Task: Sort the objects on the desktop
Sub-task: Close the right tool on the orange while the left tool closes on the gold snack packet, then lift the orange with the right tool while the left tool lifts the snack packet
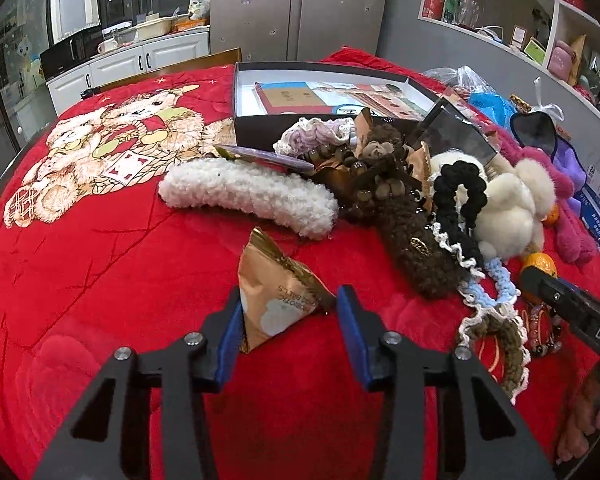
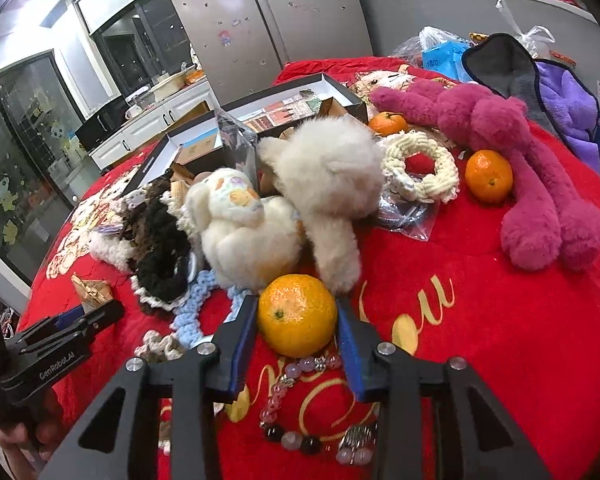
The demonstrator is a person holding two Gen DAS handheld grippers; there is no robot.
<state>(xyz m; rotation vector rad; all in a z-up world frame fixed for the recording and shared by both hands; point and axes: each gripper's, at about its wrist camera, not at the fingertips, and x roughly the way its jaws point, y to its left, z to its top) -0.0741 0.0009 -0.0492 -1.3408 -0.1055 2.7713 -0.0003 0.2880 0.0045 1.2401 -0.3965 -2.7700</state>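
Note:
A gold snack packet (image 1: 276,292) lies on the red blanket (image 1: 100,280), and the blue pads of my left gripper (image 1: 291,292) touch it on both sides. In the right wrist view an orange (image 2: 296,314) sits between the pads of my right gripper (image 2: 297,301), which press against its two sides. The orange rests on the blanket just in front of a white plush toy (image 2: 332,168). A bead bracelet (image 2: 284,400) lies under the right gripper. The left gripper (image 2: 80,316) shows at the left edge of that view, by the packet (image 2: 90,286).
A pile of fluffy hair clips and scrunchies (image 1: 412,216) fills the middle. Behind it stands an open black box (image 1: 260,68). A pink plush (image 2: 520,152), two more oranges (image 2: 489,176) and a cream rope ring (image 2: 420,172) lie to the right.

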